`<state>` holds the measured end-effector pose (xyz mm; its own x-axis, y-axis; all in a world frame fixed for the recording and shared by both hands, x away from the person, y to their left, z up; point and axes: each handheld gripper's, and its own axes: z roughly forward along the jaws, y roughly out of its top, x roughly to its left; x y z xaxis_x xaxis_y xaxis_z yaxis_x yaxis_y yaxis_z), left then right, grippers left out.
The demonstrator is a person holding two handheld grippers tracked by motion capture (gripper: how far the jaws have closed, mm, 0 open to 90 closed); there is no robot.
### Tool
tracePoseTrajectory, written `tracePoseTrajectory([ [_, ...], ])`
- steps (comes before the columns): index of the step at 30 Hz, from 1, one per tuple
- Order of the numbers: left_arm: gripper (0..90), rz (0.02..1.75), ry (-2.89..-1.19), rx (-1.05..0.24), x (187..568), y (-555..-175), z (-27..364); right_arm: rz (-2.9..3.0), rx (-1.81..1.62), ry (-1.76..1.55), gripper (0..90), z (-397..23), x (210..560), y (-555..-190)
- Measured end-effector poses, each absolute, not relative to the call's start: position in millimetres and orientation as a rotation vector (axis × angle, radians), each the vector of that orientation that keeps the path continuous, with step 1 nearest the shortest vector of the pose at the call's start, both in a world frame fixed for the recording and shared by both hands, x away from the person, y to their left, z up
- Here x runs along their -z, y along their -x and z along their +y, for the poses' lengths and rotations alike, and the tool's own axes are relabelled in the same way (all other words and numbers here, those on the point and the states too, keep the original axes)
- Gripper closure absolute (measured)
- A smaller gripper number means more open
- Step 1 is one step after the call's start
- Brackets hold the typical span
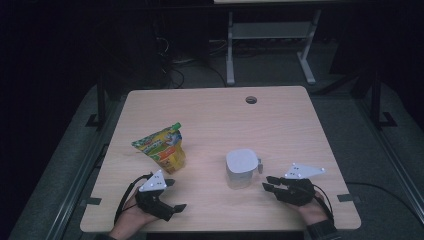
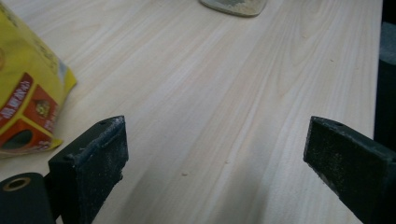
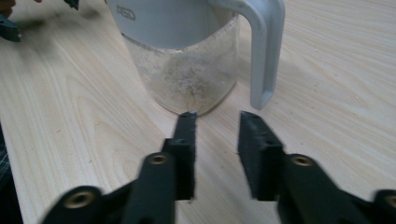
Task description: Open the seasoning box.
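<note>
While the room around it sits almost black, the wooden table (image 1: 280,125) takes what little light there is — pale grain, rounded corners, and a small round cable hole (image 1: 251,99) close to its far edge. Past that edge you can just make out a grey floor and the white legs of another desk (image 1: 270,45), plus some cables in the gloom.

Things on the surface: a yellow snack pouch (image 1: 162,148) stands toward the left edge, a bit nearer the front, its top crumpled and leaning. A clear jug with a white lid (image 1: 242,168) stands right of the middle, handle pointing at the right edge.

Left gripper (image 1: 170,195) rests near the front edge just below the pouch, jaws spread wide with bare wood between them. In the left gripper view the pouch (image 2: 28,93) is cut off at the frame's side, so its print is hard to read, and the jug's base barely pokes in at the top.

Right gripper (image 1: 268,183) lies near the front-right corner, pointing at the jug, close but apart from it. Its jaws stand a narrow gap apart, holding nothing. In the right gripper view the jug (image 3: 187,74) is cut off at the top and its lower wall is dusty — can't tell what's inside.
</note>
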<state>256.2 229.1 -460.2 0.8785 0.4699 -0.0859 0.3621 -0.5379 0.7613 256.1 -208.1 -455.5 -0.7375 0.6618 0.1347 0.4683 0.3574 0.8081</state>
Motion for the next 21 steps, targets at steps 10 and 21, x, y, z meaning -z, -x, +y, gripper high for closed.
tracePoseTrajectory([
  [10,5.9,0.573,-2.136,-0.148,447.6,-260.6,216.3,2.373,-1.270,-1.055,42.7,-212.8,459.6,-247.1],
  [21,6.2,0.517,-2.133,-0.143,441.9,-272.2,196.7,2.330,-1.244,-1.096,29.9,-218.3,459.5,-240.7],
])
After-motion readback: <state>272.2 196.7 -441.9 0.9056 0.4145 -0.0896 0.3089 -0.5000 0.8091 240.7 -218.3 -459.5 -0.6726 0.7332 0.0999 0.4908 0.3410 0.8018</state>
